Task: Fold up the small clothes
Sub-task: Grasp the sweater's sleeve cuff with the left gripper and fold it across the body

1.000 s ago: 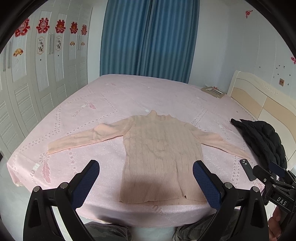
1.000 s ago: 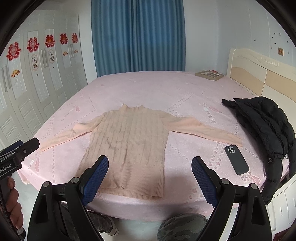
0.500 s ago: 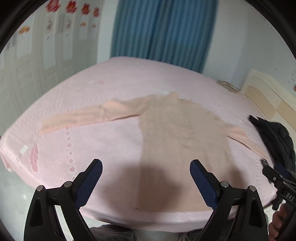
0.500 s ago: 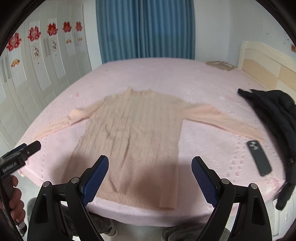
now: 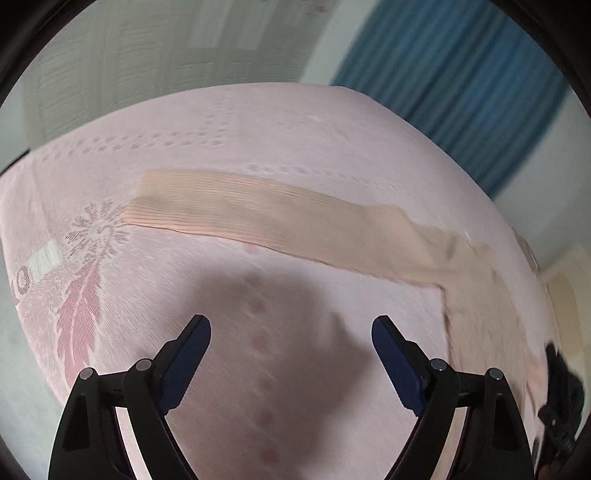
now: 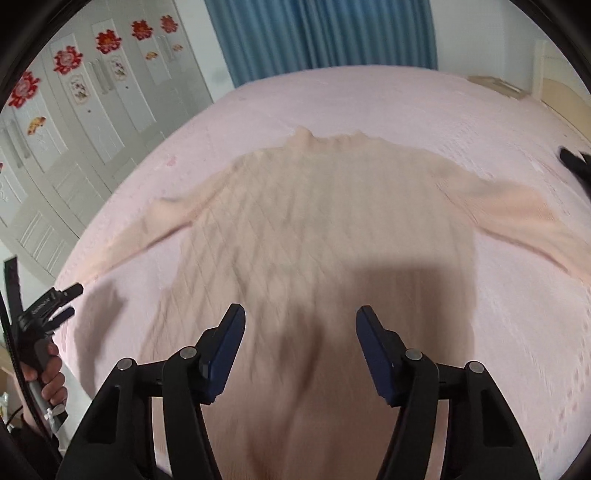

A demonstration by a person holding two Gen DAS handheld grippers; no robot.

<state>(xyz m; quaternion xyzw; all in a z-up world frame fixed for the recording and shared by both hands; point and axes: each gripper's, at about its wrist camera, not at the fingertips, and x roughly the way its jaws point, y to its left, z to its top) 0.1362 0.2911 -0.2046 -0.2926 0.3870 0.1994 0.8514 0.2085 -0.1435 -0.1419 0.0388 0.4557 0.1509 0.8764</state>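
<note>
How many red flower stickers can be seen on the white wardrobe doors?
5. In the right wrist view they run along the wardrobe doors, far left to right. More may be hidden beyond the picture's left edge.

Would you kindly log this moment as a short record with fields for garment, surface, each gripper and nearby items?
garment: peach sweater, spread flat, sleeves out to both sides
surface: pink bedspread
left gripper: jaws just closing, nothing between them, over bare bedspread short of the left sleeve
right gripper: jaws just closing, nothing between them, above the sweater's lower body
nearby: black jacket at the right edge
fold: not yet begun
</note>
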